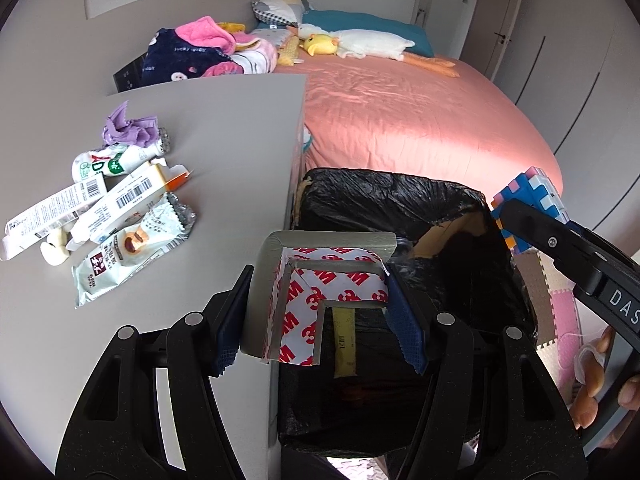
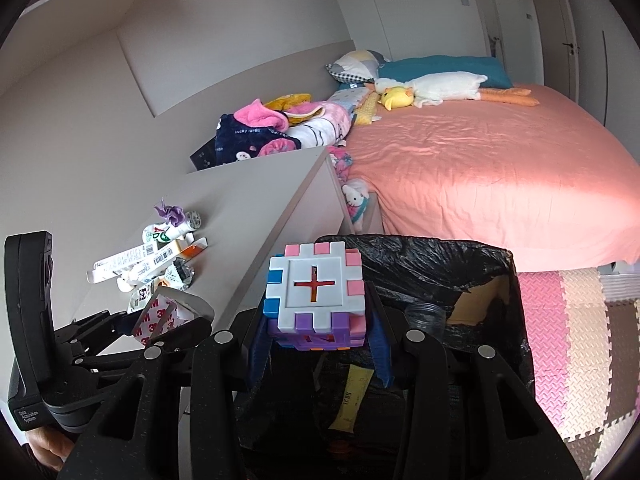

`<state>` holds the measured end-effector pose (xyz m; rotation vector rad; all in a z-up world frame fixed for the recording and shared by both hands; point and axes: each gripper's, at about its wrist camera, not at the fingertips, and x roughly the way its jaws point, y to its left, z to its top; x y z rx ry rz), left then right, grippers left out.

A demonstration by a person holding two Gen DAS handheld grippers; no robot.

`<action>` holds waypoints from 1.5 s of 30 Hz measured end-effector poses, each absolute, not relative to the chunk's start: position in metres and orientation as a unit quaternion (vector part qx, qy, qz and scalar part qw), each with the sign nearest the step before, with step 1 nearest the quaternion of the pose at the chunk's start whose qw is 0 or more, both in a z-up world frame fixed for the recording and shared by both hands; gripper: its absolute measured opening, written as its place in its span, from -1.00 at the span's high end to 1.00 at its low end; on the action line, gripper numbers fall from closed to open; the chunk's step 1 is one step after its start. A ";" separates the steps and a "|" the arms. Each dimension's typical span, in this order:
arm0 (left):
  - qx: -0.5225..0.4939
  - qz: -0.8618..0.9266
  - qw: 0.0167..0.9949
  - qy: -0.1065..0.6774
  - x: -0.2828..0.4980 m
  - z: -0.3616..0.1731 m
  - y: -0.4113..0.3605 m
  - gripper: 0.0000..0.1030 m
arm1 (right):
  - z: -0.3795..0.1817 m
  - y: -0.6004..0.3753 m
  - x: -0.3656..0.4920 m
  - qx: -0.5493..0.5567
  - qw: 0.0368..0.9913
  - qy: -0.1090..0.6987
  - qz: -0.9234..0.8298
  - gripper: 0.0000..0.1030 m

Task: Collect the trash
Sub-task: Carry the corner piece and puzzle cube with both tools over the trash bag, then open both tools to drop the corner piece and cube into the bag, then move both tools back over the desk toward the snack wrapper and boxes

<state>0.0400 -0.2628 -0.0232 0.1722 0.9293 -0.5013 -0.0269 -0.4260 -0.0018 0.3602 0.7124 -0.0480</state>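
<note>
corner guard clamped in left gripper over the lined bin, judged poised for dropping | toy cube gripped by right gripper above the same bin | wrappers left on the tabletop, apparently uncollected
</note>
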 end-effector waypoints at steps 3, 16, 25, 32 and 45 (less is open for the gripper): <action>0.086 -0.250 0.856 0.445 0.039 -0.025 -0.273 -0.20 | -0.002 -0.436 -0.030 0.180 0.920 0.346 -0.033 0.16; 0.100 -0.305 0.827 0.461 0.035 -0.034 -0.314 -0.20 | -0.007 -0.473 -0.037 0.199 0.914 0.346 -0.074 0.15; 0.102 -0.327 0.822 0.456 0.031 -0.035 -0.321 -0.87 | -0.004 -0.487 -0.041 0.205 0.915 0.329 -0.112 -0.64; 0.088 -0.316 0.836 0.440 0.036 -0.029 -0.303 -0.87 | -0.005 -0.496 -0.045 0.225 0.911 0.320 -0.128 -0.72; 0.062 -0.288 0.845 0.446 0.049 -0.038 -0.264 -0.87 | -0.014 -0.459 -0.025 0.194 0.914 0.344 -0.095 -0.72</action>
